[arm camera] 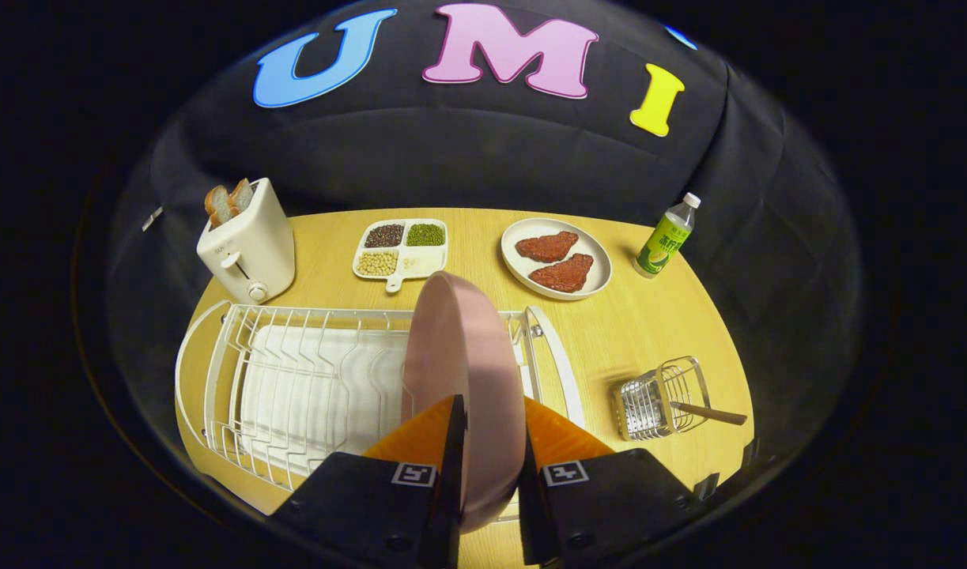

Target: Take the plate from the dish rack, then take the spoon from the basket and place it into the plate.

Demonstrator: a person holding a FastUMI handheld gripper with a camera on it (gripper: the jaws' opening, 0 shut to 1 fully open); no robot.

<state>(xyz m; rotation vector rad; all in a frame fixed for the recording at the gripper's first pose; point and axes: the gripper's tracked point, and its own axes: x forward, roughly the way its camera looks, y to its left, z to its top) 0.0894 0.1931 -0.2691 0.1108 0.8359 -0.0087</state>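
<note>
I have the gripper clamped on the pink plate: both fingers press on its lower rim, one on each face, and the plate stands on edge between them, rising up and slightly tilted ahead of the fingertips. Its back side faces the left finger. The plate sits over the right end of the white wire dish rack, and I cannot tell whether its bottom edge is touching the rack's wires or is just clear of them, because my own fingers hide that spot.

The rack lies on the wooden table, stretching away to the left of the fingers, with a white drip tray under its wires. To the right of the fingers, well apart from the plate, I see the small wire basket, and the spoon lies in it with its brown handle sticking out over the basket's right rim.

Beyond the plate, farther across the table, there is a white divided dish with beans and grains in its compartments, and just to its right a white round plate carrying two reddish pieces of meat. A white toaster with two slices of bread in its slots stands beyond the rack's left end. A small bottle with a green label stands at the table's far right corner.
</note>
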